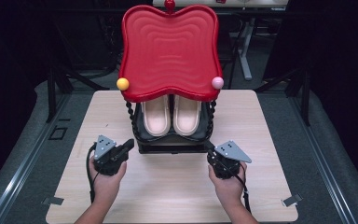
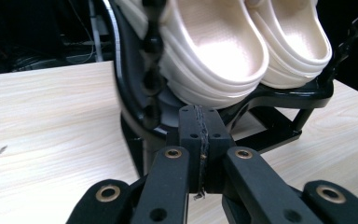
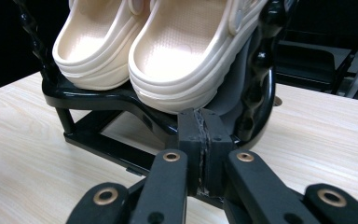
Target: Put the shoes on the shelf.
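High view: cream clogs (image 1: pixel 171 115) sit on black rack (image 1: pixel 171 142) under red tray (image 1: pixel 168 49), mid surface (image 1: pixel 168 186). Left gripper (image 1: pixel 128 145) and right gripper (image 1: pixel 210 156) flank the rack's front corners.
Left gripper view: fingers (image 2: pixel 193 130) pressed together, empty, near rack.
Right gripper view: fingers (image 3: pixel 192 133) likewise closed, empty.

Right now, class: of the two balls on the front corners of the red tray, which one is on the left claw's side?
The yellow ball: it sits on the tray's left corner; the pink ball is on the right.

Glossy red plastic tray (image 1: pixel 168 51); smooth matt cream foam clogs (image 2: pixel 223 51); glossy black rack (image 3: pixel 102 100); matt pale wood-grain table (image 1: pixel 168 186).
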A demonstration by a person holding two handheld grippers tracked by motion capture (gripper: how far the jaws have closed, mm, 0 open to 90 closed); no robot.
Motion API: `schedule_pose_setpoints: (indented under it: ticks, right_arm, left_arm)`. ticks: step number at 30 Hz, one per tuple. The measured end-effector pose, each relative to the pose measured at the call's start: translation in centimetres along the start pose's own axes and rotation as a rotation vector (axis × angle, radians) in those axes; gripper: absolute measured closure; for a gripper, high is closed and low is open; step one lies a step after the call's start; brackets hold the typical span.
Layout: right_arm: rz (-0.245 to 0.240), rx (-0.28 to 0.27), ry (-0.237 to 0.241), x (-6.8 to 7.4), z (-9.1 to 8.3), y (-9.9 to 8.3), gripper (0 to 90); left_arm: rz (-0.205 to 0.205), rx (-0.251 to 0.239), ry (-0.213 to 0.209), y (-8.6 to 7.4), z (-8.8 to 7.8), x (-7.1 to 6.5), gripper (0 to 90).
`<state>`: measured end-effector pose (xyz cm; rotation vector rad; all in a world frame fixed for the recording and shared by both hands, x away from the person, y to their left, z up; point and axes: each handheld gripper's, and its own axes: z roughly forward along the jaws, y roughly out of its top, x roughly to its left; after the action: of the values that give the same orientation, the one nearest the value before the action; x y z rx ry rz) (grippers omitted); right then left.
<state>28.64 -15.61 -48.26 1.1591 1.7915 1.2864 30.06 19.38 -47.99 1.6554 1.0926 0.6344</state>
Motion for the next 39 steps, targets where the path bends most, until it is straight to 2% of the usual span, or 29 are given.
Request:
schedule_pose_setpoints:
  ticks: [8,12,17,24,27,32,37,39]
  right_arm:
    - [-0.001,0.007,0.007,-0.9,-1.7,0.0,86.3]
    - [0.000,0.018,0.006,-1.5,-2.7,-0.5,85.3]
    - [0.006,0.045,-0.003,-2.3,-3.9,-1.6,84.8]
    - [0.010,0.083,-0.002,-3.2,-4.9,-3.1,79.6]
    - [0.010,0.104,0.011,-3.6,-5.1,-3.7,74.9]
    - [0.016,0.139,0.010,-4.4,-5.3,-4.5,68.9]
    - [0.004,0.154,0.002,-5.1,-5.3,-5.3,64.4]
    - [-0.004,0.157,-0.004,-5.3,-5.0,-5.7,63.0]
  left_arm:
    - [0.006,0.014,0.039,-0.9,-2.3,1.6,88.6]
    - [0.007,0.026,0.047,-1.7,-3.3,2.1,88.0]
    - [0.032,0.053,0.069,-3.0,-4.5,2.8,87.2]
    - [0.021,0.075,0.065,-4.2,-5.3,3.5,83.2]
    - [0.028,0.086,0.070,-4.6,-5.6,3.7,77.9]
    - [0.010,0.099,0.086,-5.3,-5.9,4.6,68.9]
    - [-0.026,0.110,0.078,-6.1,-5.5,5.4,64.5]
    - [-0.027,0.124,0.079,-6.2,-5.1,5.6,62.5]
